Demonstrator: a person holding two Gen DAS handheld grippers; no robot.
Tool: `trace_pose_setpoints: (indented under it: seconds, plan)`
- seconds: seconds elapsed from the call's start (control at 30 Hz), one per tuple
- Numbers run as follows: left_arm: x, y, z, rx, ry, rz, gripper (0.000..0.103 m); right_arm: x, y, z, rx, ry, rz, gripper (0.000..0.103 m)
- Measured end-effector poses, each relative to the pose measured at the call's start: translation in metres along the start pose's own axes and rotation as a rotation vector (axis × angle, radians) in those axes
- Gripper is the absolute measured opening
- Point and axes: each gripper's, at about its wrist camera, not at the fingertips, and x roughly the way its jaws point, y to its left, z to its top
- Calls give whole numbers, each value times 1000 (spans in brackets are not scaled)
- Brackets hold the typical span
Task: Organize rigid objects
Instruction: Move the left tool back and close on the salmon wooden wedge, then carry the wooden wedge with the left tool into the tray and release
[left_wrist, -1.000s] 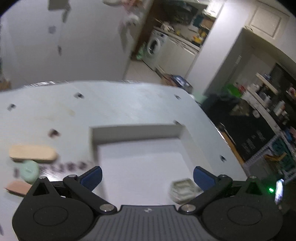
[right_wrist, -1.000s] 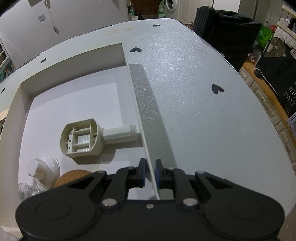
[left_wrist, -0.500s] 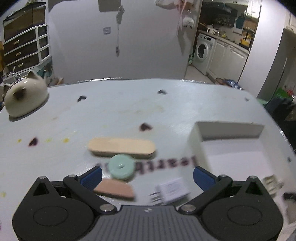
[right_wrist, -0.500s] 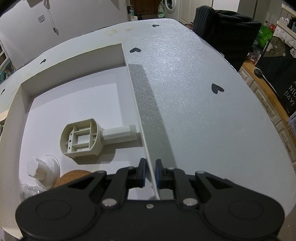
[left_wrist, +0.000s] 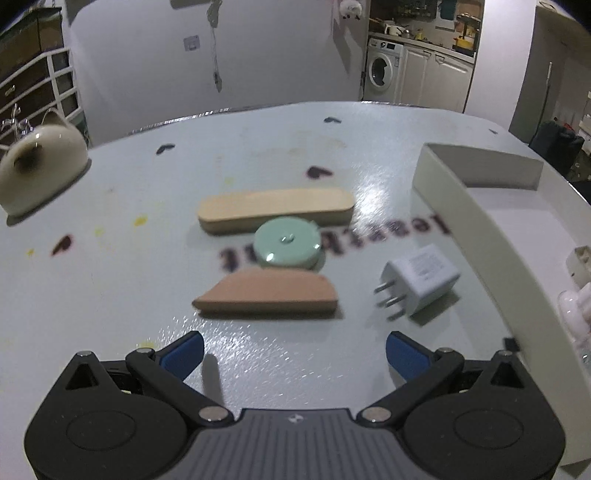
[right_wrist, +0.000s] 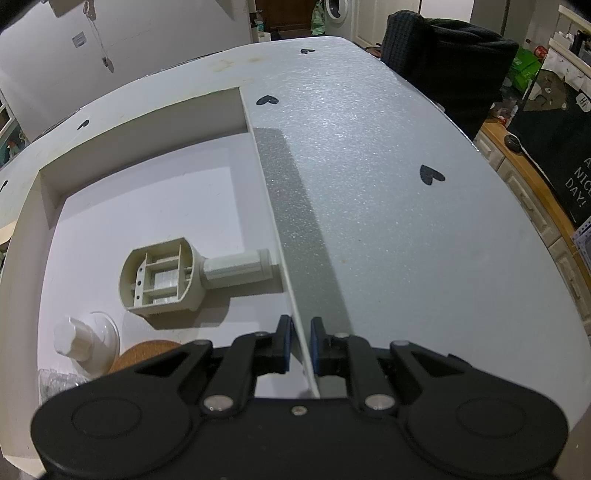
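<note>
Left gripper (left_wrist: 293, 352) wide open, nothing between the blue pads, hovering low over the pale speckled tabletop (left_wrist: 129, 288), lined up near the brown wedge-shaped block (left_wrist: 266, 297). Right gripper (right_wrist: 299, 345) pinched shut on the right wall of the shallow white cardboard tray (right_wrist: 275, 206), pinning it in place. Loose items left of the tray: brown block nearest, mint-green round disc (left_wrist: 288, 246) just behind it and touching or nearly so, light wooden oblong bar (left_wrist: 275, 208) behind that, white wall-plug charger (left_wrist: 421, 282) to the right, close to the tray wall. Already in the tray: beige plastic caster-like part with a stubby stem (right_wrist: 184, 277), white knob on a clear base (right_wrist: 83, 339), cork disc (right_wrist: 146, 354). Best move, judged from here: straddle the brown block across its short width, pads flat on the long faces, low enough to clear the disc behind. Avoid nudging the disc or charger on approach. Keep the tray clamped until the drop, then place in the empty far half.
</note>
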Motion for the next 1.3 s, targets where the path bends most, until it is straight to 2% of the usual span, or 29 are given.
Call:
trace_pose_setpoints:
  seconds: [0.23,0.47,0.73,0.83,0.93,1.13,1.3]
  plan:
    - [10,10,0,31,-62,-6,103,0,0,0,6,0,-4,13]
    - [19,17,9,41,-87,-15,103,0,0,0,13,0,-5,13]
    - [22,16,13,36,-89,-13,103,0,0,0,14,0,-6,14]
    - [20,13,12,27,-87,-10,100,0,0,0,14,0,-6,14]
    - [17,10,11,18,-95,-2,93,0,0,0,13,0,-5,14]
    - [16,10,11,5,-97,2,92,0,0,0,11,0,-5,14]
    - [12,12,11,-44,-95,-1,92,0,0,0,11,0,-5,14]
